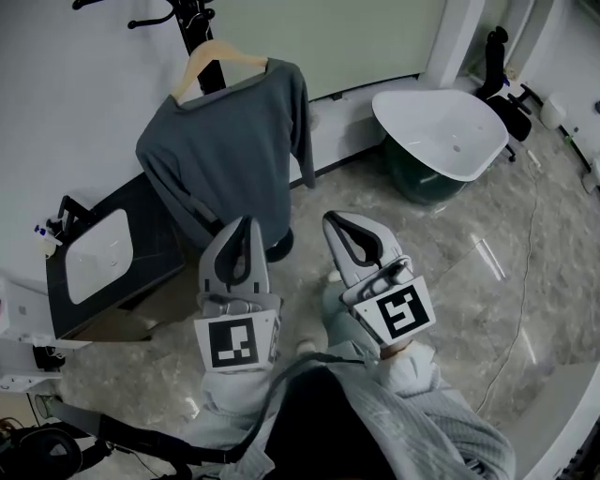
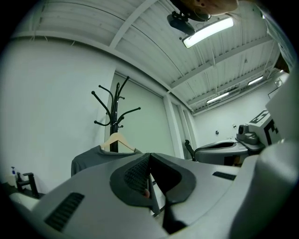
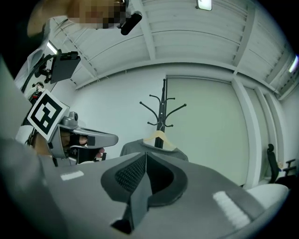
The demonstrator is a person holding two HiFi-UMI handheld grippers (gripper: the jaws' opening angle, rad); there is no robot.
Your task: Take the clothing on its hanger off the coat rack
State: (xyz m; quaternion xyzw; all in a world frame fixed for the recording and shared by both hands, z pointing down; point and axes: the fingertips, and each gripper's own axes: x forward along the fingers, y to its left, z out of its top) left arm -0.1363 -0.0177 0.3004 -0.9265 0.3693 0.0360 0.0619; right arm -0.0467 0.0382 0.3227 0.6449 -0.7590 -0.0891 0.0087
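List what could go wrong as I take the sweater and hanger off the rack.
Both the left gripper and right gripper are shut and empty, away from the wooden hanger; reaching in like this may only nudge it.
The coat rack is a slim pole; pulling sideways instead of lifting might tip it.
The grey sweater hangs loosely and could slide off.

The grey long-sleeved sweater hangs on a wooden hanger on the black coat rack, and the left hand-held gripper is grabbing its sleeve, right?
Not quite. The left hand-held gripper is not grabbing the sleeve: the left gripper view shows its jaws shut on nothing, apart from the garment. The grey long-sleeved sweater does hang on the light wooden hanger on the black coat rack.
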